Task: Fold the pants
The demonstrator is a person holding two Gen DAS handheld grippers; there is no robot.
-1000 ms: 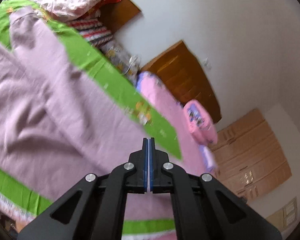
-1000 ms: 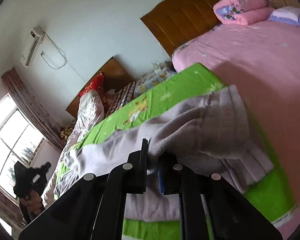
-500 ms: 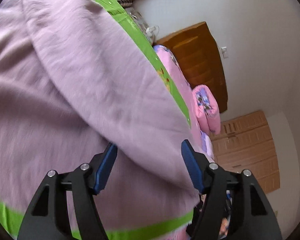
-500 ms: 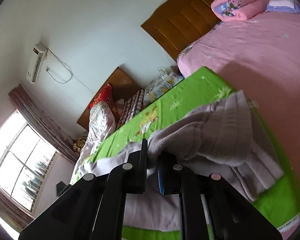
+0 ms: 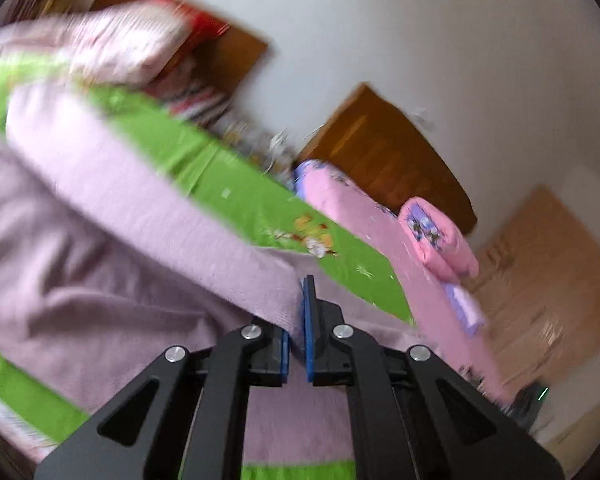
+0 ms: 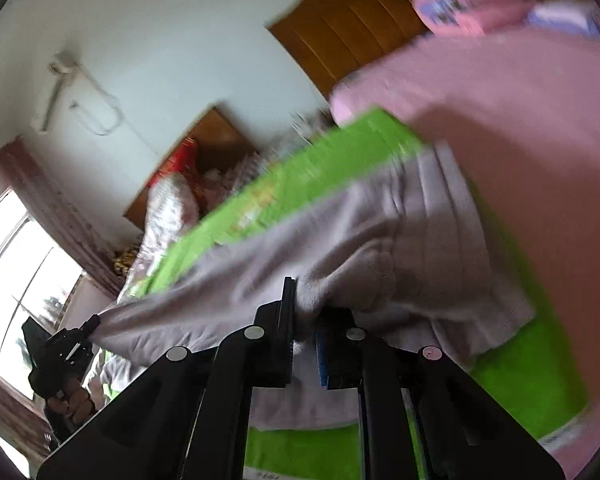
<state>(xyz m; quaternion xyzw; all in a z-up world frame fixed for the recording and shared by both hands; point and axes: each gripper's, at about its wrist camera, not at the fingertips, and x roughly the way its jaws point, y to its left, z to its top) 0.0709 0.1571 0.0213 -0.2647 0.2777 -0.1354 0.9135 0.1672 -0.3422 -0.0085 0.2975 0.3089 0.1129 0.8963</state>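
Pale lilac fleece pants (image 5: pixel 100 216) lie spread on a green bed sheet (image 5: pixel 240 196). In the left wrist view my left gripper (image 5: pixel 298 320) is shut on an edge of the pants, with cloth pinched between its blue pads. In the right wrist view my right gripper (image 6: pixel 304 320) is shut on a bunched fold of the pants (image 6: pixel 340 248) and holds it above the green sheet (image 6: pixel 300 176). The left gripper also shows in the right wrist view (image 6: pixel 66 346), at the far end of the stretched cloth. Both views are motion-blurred.
A second bed with a pink cover (image 6: pixel 520 120) lies beside the green one, with a folded pink quilt (image 5: pixel 440 240) by a wooden headboard (image 5: pixel 384 160). Piled bedding (image 5: pixel 120 44) sits at the head of the green bed. A window (image 6: pixel 16 264) is at left.
My left gripper, open around the pants edge half a second ago, has shut on it and lifted. My right gripper keeps its hold and has swung, the cloth now stretched between both.
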